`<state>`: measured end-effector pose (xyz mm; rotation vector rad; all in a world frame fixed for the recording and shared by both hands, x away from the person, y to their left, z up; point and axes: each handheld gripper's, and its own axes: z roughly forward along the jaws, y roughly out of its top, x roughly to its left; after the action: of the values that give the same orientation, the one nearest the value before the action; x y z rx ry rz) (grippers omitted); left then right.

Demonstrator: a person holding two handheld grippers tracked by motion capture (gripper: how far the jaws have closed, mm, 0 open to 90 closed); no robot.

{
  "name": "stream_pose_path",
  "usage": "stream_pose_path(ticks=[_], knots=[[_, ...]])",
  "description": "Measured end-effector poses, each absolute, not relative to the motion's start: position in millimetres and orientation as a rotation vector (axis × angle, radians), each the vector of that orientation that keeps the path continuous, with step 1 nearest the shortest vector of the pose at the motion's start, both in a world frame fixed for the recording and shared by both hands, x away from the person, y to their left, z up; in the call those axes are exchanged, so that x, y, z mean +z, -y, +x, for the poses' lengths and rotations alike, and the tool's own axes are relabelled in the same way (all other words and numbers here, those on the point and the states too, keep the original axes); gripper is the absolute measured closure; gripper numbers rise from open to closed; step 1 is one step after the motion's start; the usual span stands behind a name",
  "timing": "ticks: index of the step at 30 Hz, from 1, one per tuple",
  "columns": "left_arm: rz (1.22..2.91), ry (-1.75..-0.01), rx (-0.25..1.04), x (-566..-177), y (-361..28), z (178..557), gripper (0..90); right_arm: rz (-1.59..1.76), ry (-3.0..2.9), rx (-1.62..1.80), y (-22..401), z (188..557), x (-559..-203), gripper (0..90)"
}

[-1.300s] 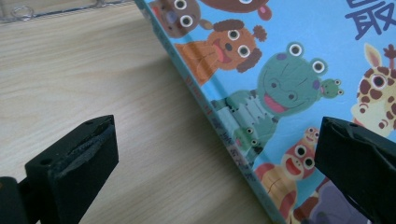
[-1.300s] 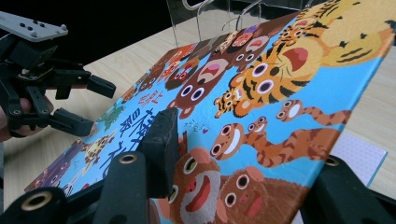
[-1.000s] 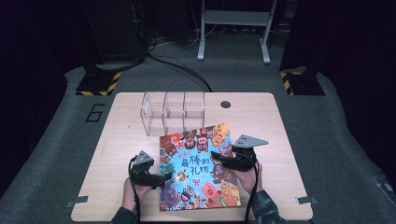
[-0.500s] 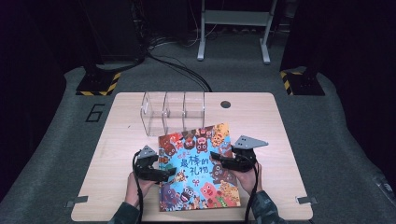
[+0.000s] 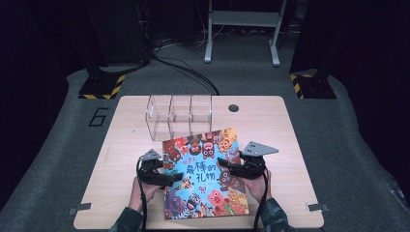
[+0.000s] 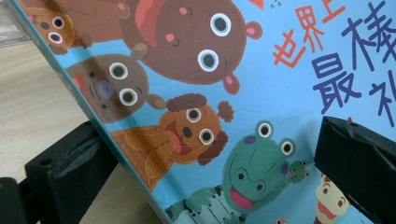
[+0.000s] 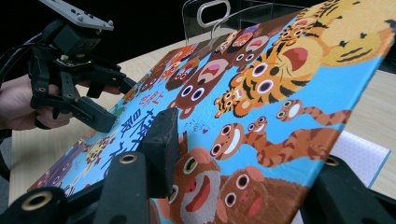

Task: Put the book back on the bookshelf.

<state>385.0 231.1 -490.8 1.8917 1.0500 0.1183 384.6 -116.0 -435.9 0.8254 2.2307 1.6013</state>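
Across the near half of the wooden tabletop [image 5: 121,135], a large picture book [image 5: 205,176] with a blue cover full of cartoon animals is lying face up, slightly turned, its lower edge reaching close to the near edge. Behind it, toward the far edge and left of centre, a clear plastic organizer [image 5: 179,116] with several compartments is standing, its front just beside the book's top edge. At the book's left edge, the left hand-held gripper [image 5: 169,178] is straddling the cover, one jaw over the cover and one beneath the edge; whether the pads are pressing is impossible to tell. At the right edge, the right hand-held gripper [image 5: 227,166] is clamping the book, one jaw lying on the cover and the other under it.
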Motion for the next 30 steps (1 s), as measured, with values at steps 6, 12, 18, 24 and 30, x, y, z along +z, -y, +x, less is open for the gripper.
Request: stream_pose_path(ticks=[6, 12, 18, 24, 30], knots=[[1.914, -1.024, 0.128, -490.7, -233.5, 385.9, 0.4, 0.864, -2.253, 1.61, 116.8, 388.9, -437.2, 51.4], [1.883, -1.019, 0.139, -490.2, -237.0, 381.2, 5.0, 0.903, -2.292, 1.631, 118.8, 392.2, -437.5, 53.0], [1.891, -0.998, 0.17, -486.9, -239.8, 379.7, 7.7, 0.963, -2.323, 1.64, 119.4, 394.5, -437.0, 53.8], [1.894, -0.99, 0.233, -480.2, -242.6, 376.0, 12.6, 1.038, -2.33, 1.637, 119.4, 396.6, -437.3, 53.3], [1.886, -0.99, 0.242, -475.8, -244.9, 372.8, 13.8, 1.101, -2.343, 1.616, 117.3, 399.0, -435.8, 52.2]])
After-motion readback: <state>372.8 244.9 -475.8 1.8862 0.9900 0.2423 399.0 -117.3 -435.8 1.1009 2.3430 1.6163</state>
